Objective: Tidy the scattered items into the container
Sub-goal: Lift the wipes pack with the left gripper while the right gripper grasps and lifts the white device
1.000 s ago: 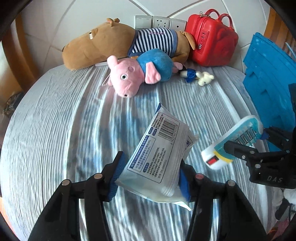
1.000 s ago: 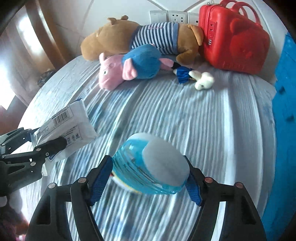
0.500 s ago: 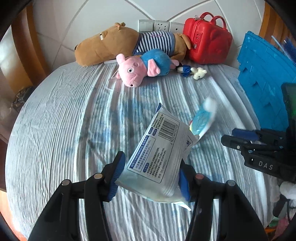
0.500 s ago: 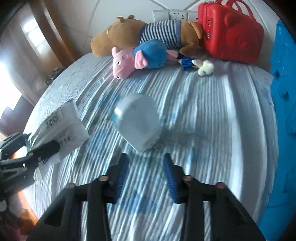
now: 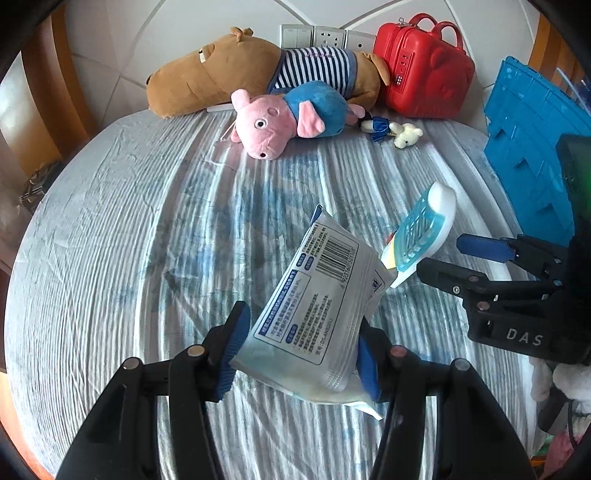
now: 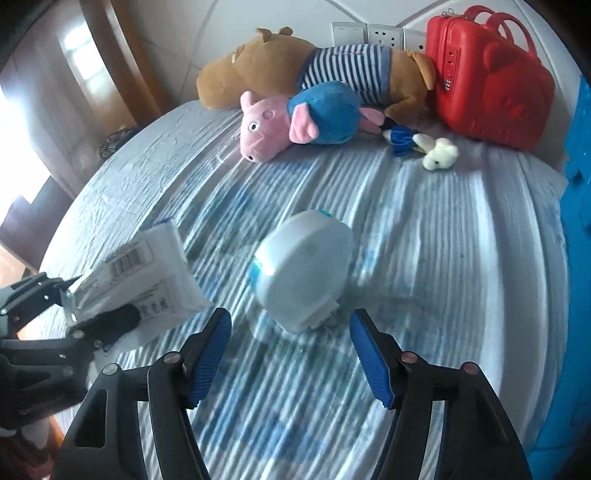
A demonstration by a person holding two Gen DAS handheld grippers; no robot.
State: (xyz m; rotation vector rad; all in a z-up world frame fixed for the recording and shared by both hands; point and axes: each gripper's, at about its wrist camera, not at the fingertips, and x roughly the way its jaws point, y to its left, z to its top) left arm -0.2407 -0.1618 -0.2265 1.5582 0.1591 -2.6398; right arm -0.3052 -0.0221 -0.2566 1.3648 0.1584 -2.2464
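My left gripper is shut on a white and blue wipes packet and holds it above the bed; the packet also shows at the left of the right wrist view. My right gripper is open and empty. A blue and white plastic device lies on the striped bedsheet just beyond its fingertips. In the left wrist view the device lies left of the right gripper. A blue crate stands at the right.
A pink pig plush, a brown striped plush, a small white toy and a red case lie at the head of the bed. Wall sockets sit behind them. The bed edge curves at the left.
My right gripper opened and let go of the blue and white device, which now lies on the sheet. The left gripper keeps holding the packet.
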